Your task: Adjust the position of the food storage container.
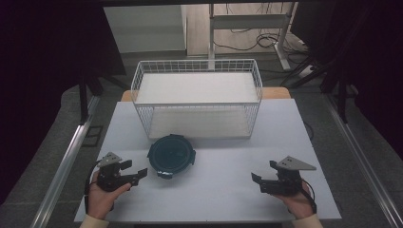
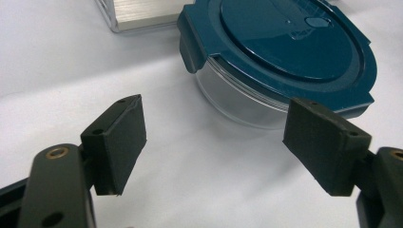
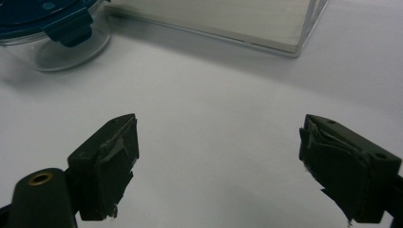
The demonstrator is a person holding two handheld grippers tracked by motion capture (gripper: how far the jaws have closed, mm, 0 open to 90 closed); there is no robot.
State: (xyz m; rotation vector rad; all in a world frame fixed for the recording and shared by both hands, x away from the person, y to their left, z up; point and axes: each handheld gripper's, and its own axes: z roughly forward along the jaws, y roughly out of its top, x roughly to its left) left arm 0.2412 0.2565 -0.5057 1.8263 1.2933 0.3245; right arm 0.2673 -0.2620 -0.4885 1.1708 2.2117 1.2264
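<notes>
- Teal-lidded and clear-walled, the round container [image 1: 171, 156] sat on the white table [image 1: 214, 190], just in front of the white wire basket [image 1: 197, 97] and slightly left of the table's middle.
- My left gripper [image 1: 135, 174] lay on the table just beside the container's left edge, its 2 jaws released and spread wide, holding nothing. In the left gripper view the container [image 2: 285, 52] stood close ahead, a little to the right of the gap between the jaws, not yet touched.
- My right gripper [image 1: 259, 182] rested well apart from the container, toward the table's right side, its 2 jaws likewise released and empty. In the right gripper view the container [image 3: 52, 33] showed far off at the upper left, with the basket's base [image 3: 214, 19] beyond.
- I judged the step in hand to be the approach: the left gripper was lined up to reach for the container, and no grasp had begun.
- I judged the next move called for easing the left gripper forward and a little rightward until the jaws straddled the rim or a latch tab, then closing. The smooth curved wall looked likely to slip.
- Being round, the container had no long axis across the table. It stood upright, lid facing up, with latch tabs jutting from the rim, 1 [image 1: 165, 175] toward me.
</notes>
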